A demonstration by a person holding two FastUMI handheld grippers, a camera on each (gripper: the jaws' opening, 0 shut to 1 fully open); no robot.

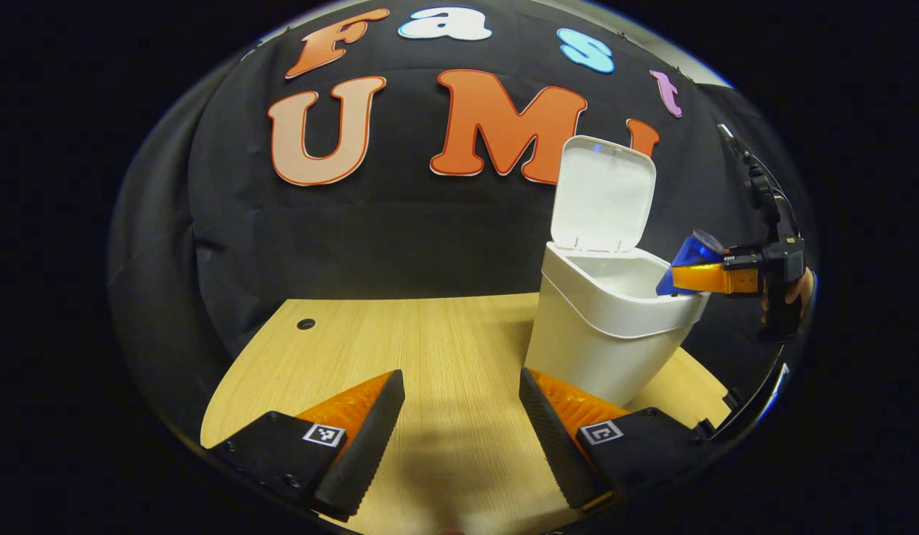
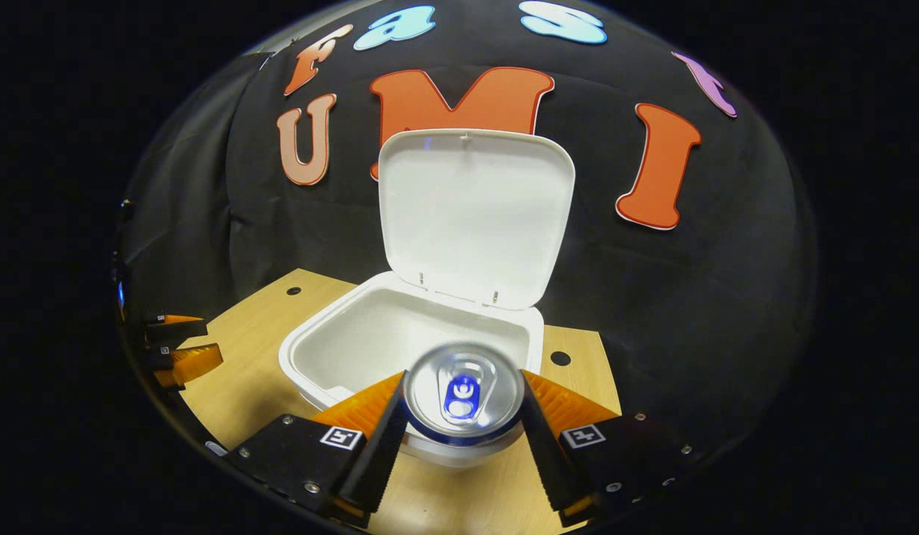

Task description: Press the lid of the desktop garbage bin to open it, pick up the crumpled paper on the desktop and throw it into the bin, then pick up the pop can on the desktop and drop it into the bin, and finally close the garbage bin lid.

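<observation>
The white desktop bin (image 1: 600, 334) stands on the wooden table with its lid (image 1: 604, 193) raised upright. In the right gripper view the bin's rim (image 2: 303, 349) gapes below the lid (image 2: 474, 215), and my right gripper (image 2: 463, 416) is shut on a blue pop can (image 2: 463, 394), its silver top facing the camera, just over the near rim. From the left gripper view that same gripper (image 1: 697, 279) holds the can (image 1: 689, 260) tilted at the bin's right rim. My left gripper (image 1: 459, 401) hovers open over bare tabletop, left of the bin.
The wooden table (image 1: 429, 349) has a small cable hole (image 1: 305, 324) at its far left and two more holes (image 2: 559, 358) near the bin. A hand (image 1: 797, 293) grips the right tool. The left gripper (image 2: 177, 345) shows at the left edge of the right gripper view.
</observation>
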